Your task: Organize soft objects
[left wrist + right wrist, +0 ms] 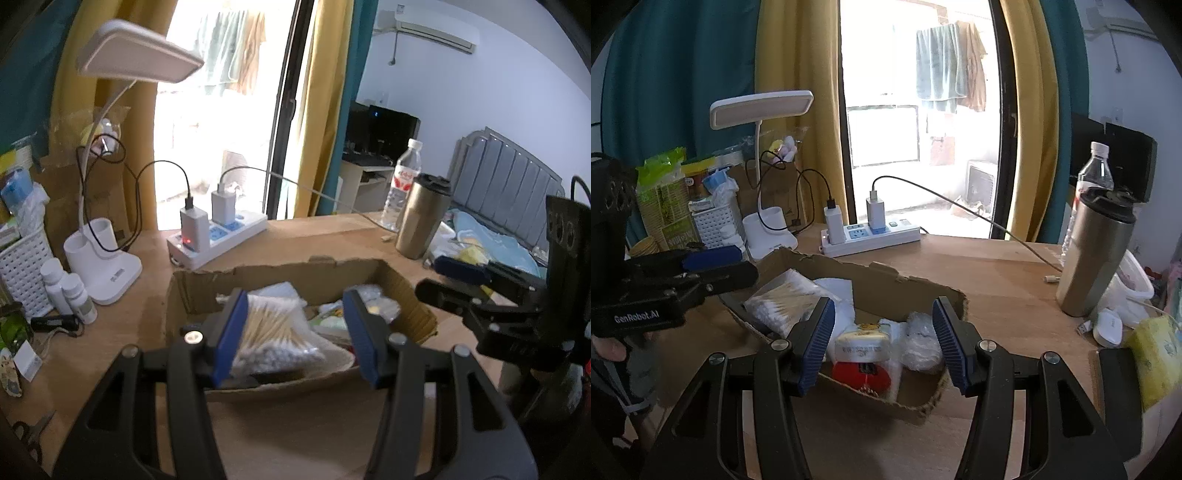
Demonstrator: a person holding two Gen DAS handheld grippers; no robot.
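A torn cardboard box (291,275) (886,282) sits on the wooden desk. It holds a bag of cotton swabs (271,330) (781,297), a tissue pack (862,343), a red packet (860,373), a clear plastic bag (921,341) and white pads. My left gripper (297,338) is open and empty, hovering over the box's near edge above the swabs. My right gripper (882,341) is open and empty over the box's right half. Each gripper shows in the other's view. A yellow sponge (1156,360) lies on the desk at the right.
A white desk lamp (107,258) (764,229), power strip with chargers (218,236) (871,236), steel tumbler (423,218) (1095,254), water bottle (404,181) (1093,173), white basket (22,269), small white bottles (70,291) and a white mouse (1108,326) surround the box. A bed lies beyond the desk.
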